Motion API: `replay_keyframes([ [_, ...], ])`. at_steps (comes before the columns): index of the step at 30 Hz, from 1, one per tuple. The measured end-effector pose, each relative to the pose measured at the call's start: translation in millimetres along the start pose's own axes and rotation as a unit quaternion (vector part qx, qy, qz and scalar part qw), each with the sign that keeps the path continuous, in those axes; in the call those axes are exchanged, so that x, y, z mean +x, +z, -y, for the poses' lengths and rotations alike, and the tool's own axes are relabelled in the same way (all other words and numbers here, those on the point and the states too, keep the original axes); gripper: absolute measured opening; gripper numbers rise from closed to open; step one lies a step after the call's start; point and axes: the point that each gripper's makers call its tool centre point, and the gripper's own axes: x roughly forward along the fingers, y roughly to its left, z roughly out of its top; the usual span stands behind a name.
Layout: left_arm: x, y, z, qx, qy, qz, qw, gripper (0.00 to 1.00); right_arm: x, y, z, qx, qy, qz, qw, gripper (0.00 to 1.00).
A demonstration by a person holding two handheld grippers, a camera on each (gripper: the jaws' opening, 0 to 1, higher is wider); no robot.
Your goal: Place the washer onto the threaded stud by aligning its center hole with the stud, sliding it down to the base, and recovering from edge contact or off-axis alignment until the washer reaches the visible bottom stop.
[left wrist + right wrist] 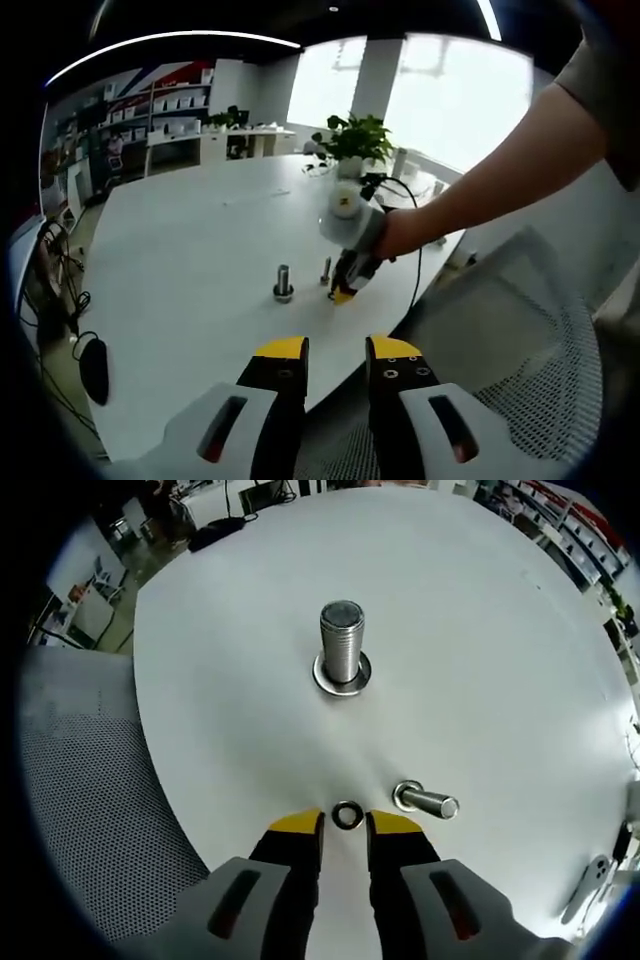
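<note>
In the right gripper view a threaded stud (342,640) stands upright on the white table (500,660), with a flat ring around its base. A small washer (347,815) lies flat on the table between the yellow tips of my right gripper (346,827), which is open with a thin gap on each side of the washer. A short bolt (426,802) lies on its side just right of it. In the left gripper view my left gripper (337,350) is open and holds nothing, back from the table edge. There the right gripper (347,285), held by a hand, points down near the stud (283,283).
A grey mesh chair (90,810) stands against the table's near edge, also seen as the chair (520,340). A potted plant (352,140) and a cable (405,190) sit at the far side. A dark mouse (93,368) lies at the left edge. A small white device (590,880) lies at the right.
</note>
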Motion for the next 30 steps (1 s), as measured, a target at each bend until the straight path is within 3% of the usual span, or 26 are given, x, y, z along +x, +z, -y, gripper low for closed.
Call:
replay_keyframes([
  [9,0,-0.5,0.1,0.000,0.000,-0.001,1.0000,0.21,-2,-8.4,-3,-0.041,-0.003,-0.001,0.9992,0.15],
  [25,0,0.0,-0.8,0.000,0.002,0.000,1.0000,0.21,0,-2.5,-2,-0.032,0.003,0.000,0.9995,0.17],
  [30,0,0.2,-1.7,0.000,0.004,0.001,1.0000,0.21,1,-2.3,-2,-0.062,0.014,-0.023,0.9977,0.17],
])
